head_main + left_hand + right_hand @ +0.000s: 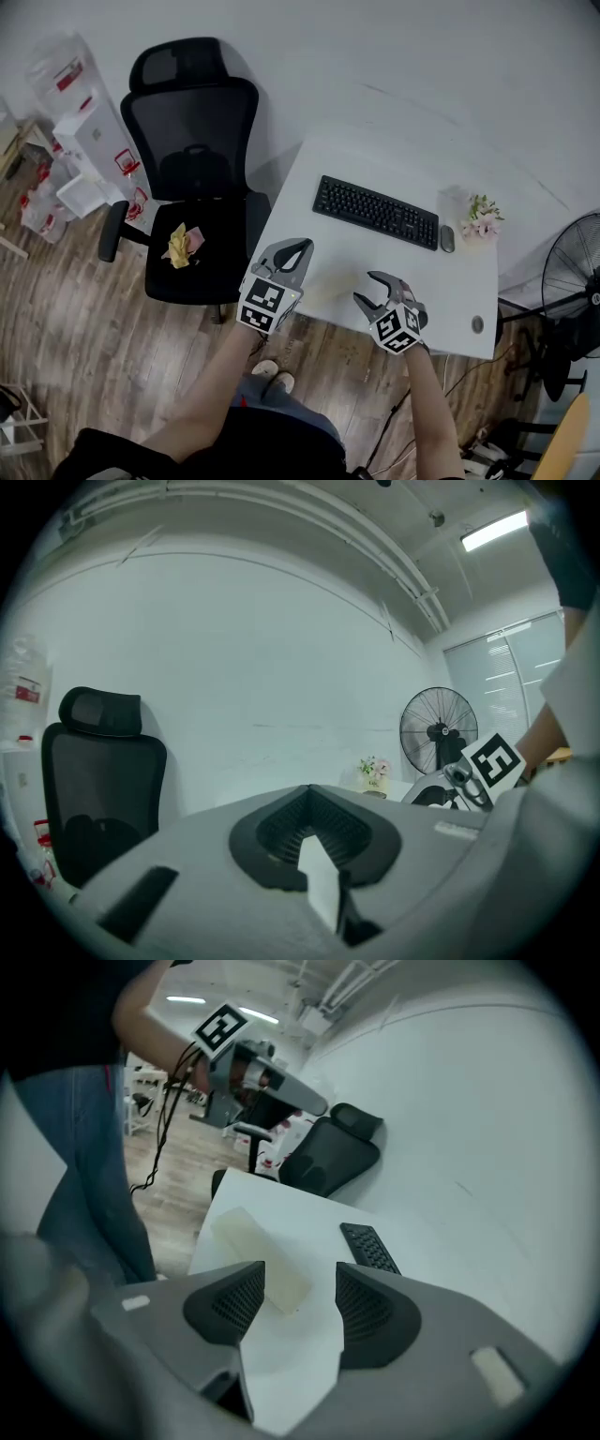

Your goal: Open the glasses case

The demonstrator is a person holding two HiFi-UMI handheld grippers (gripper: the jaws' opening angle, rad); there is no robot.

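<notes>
The glasses case [261, 1258] is a pale cream oblong box lying closed on the white desk [309, 1218]. In the head view the case [336, 270] shows faintly near the desk's front edge, between my two grippers. My right gripper [300, 1279] is open, its jaws held a little short of the case's near end and empty. From the head view the right gripper [366, 287] sits just right of the case. My left gripper [312, 794] is shut on nothing and points up at the wall. It [300, 246] hovers over the desk's front left corner.
A black keyboard [375, 212], a mouse [447, 239] and a small flower pot [483, 221] sit at the back of the desk. A black office chair [192, 178] with a yellow item [180, 246] on its seat stands left. A fan [574, 281] stands right.
</notes>
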